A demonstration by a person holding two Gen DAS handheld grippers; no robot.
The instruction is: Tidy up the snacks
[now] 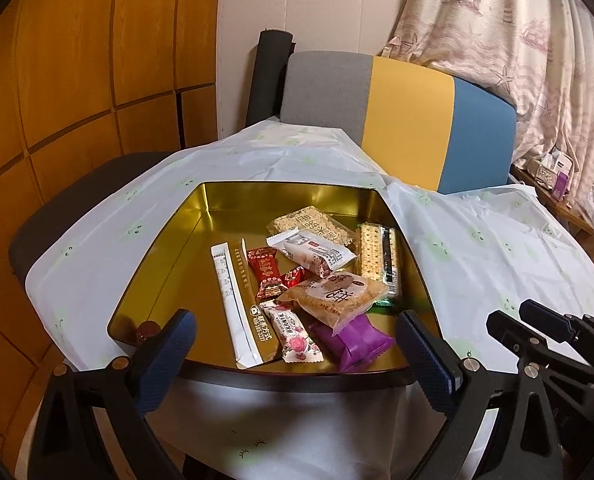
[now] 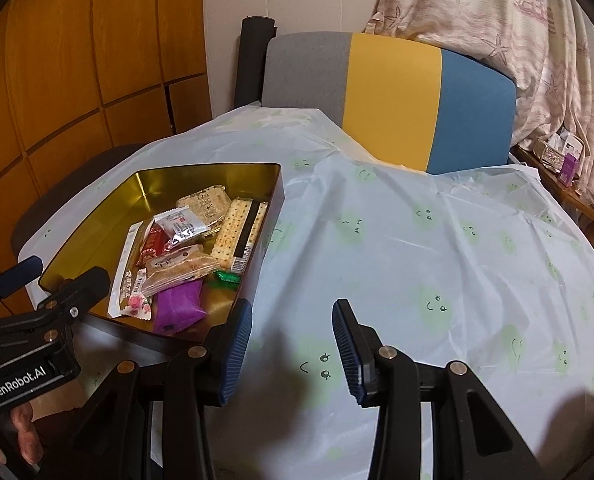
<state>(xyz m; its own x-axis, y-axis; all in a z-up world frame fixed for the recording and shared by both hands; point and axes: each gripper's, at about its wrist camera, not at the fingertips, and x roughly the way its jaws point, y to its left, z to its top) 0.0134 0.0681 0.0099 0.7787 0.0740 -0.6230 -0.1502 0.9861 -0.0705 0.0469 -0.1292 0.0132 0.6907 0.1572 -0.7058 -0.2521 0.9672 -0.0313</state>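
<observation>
A pale plastic tablecloth [image 2: 417, 240] printed with green smiley faces covers the table. At its far side stands a chair back [image 1: 397, 120] in three panels (grey, yellow, blue, left to right). A dark roll [image 1: 269, 76] leans against the wall left of it. Wooden panelling [image 1: 77, 80] fills the left; a patterned curtain [image 2: 517, 20] hangs far right.

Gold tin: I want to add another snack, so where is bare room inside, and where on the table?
Inside the gold tin, the left and far floor is bare; the snack pile crowds the middle and right. The tablecloth right of the tin, up to the chair, is free.
</observation>
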